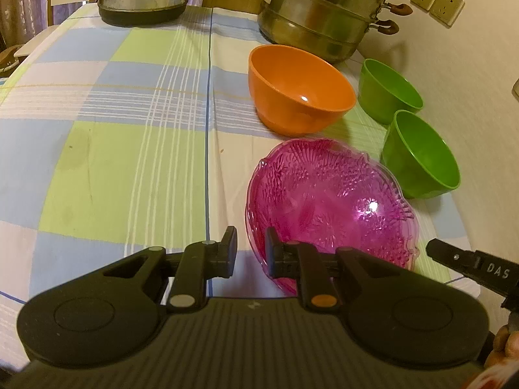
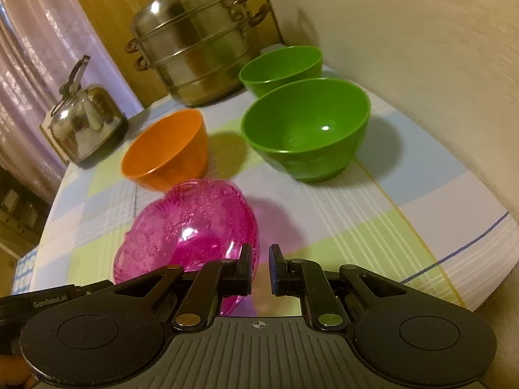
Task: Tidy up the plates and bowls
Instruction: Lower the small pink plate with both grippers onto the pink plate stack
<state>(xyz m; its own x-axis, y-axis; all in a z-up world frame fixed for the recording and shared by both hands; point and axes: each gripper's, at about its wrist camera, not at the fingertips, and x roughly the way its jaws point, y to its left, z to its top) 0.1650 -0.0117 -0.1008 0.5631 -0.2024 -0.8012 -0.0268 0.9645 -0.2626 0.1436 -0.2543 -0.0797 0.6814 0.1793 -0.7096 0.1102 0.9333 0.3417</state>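
A pink patterned glass bowl (image 1: 327,201) is tilted and raised off the checked tablecloth. My left gripper (image 1: 250,253) and my right gripper (image 2: 259,267) each have their jaws on either side of its rim, with a narrow gap. It is not clear whether either one pinches the rim. The pink bowl also shows in the right wrist view (image 2: 191,233). An orange bowl (image 1: 298,90) stands behind it. Two green bowls (image 1: 418,155) (image 1: 387,90) stand to the right near the wall. The right gripper's finger shows in the left wrist view (image 1: 470,259).
A steel stacked steamer pot (image 1: 324,9) stands at the back right. A steel kettle (image 2: 82,120) stands at the back left. A wall with sockets (image 1: 436,1) runs along the right. The table edge (image 2: 486,275) is close on the right.
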